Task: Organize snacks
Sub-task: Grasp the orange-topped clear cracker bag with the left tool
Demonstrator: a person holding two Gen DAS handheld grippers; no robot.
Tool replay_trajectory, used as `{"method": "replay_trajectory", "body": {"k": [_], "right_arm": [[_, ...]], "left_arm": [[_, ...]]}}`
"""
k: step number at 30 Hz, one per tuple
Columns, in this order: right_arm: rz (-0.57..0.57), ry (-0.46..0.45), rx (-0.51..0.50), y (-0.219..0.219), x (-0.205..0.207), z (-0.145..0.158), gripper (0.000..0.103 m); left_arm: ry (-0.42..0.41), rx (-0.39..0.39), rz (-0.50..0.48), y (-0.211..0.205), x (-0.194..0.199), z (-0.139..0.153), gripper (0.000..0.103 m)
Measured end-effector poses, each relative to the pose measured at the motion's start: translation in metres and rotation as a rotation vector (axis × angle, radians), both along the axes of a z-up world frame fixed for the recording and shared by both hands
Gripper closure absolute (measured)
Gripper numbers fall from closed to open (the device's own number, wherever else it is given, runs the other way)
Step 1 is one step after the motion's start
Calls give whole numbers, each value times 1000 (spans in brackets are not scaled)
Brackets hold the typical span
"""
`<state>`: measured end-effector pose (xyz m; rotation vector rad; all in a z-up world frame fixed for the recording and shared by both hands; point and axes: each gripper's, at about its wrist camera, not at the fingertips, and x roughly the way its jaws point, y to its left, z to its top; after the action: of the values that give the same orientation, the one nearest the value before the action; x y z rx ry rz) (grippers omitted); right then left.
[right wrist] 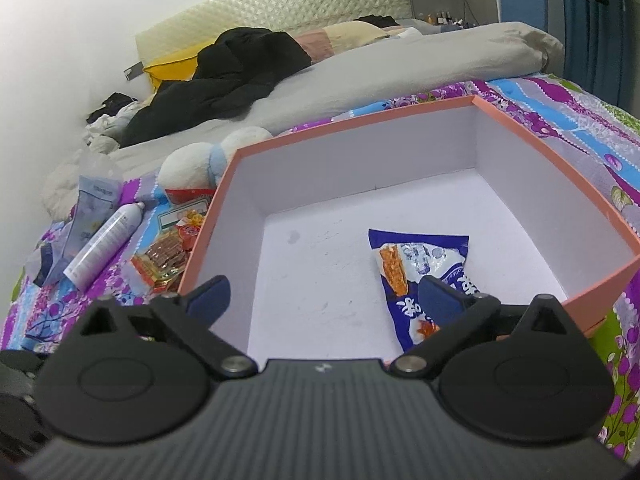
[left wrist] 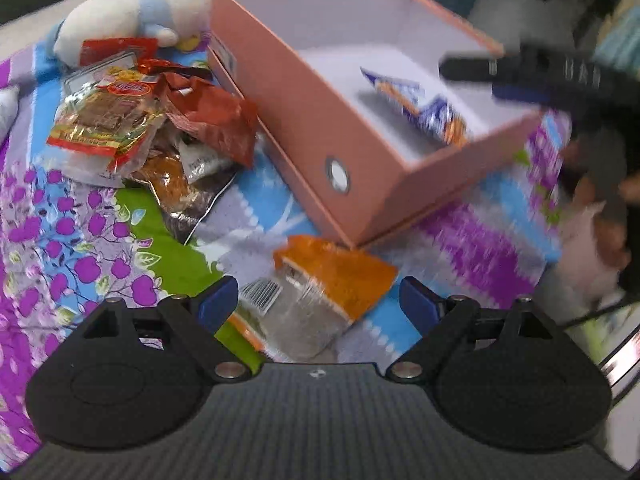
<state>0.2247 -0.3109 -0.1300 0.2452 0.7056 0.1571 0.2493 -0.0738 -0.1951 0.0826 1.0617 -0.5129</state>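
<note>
Barcode legible on orange snack packet (left wrist: 320, 296), flat on bedsheet (left wrist: 80, 240) between spread left claw (left wrist: 318, 300) tips, untouched. Chinese characters, unreadable, on blue-white packet (right wrist: 416, 276) inside pink box (right wrist: 208, 240); right claw (right wrist: 322, 294) spread, empty.

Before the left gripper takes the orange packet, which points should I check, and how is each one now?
1. Left gripper open: ok.
2. Orange packet between its fingers, not yet pinched: ok.
3. Packet lies apart from the snack pile: ok.
4. Box has free floor beside the blue packet: ok.
5. Right gripper open, holding nothing: ok.
6. Right gripper out of the box: not ok, it hangs over it.
</note>
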Motion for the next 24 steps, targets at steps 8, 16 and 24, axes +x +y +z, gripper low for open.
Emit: {"method": "replay_trajectory", "body": {"k": [8,16,24], "right_arm": [[1,4,5,1,-3,-1,1],[4,10,-2,1,-5,-1,1],[1,12,10,-1,-5,-2,1]], "left_arm": [[-68,158,-121,-25,-8,-25,13],[-72,142,-48,-16,-4,-35,21],[-71,87,52,1,-7,-23,35]]}}
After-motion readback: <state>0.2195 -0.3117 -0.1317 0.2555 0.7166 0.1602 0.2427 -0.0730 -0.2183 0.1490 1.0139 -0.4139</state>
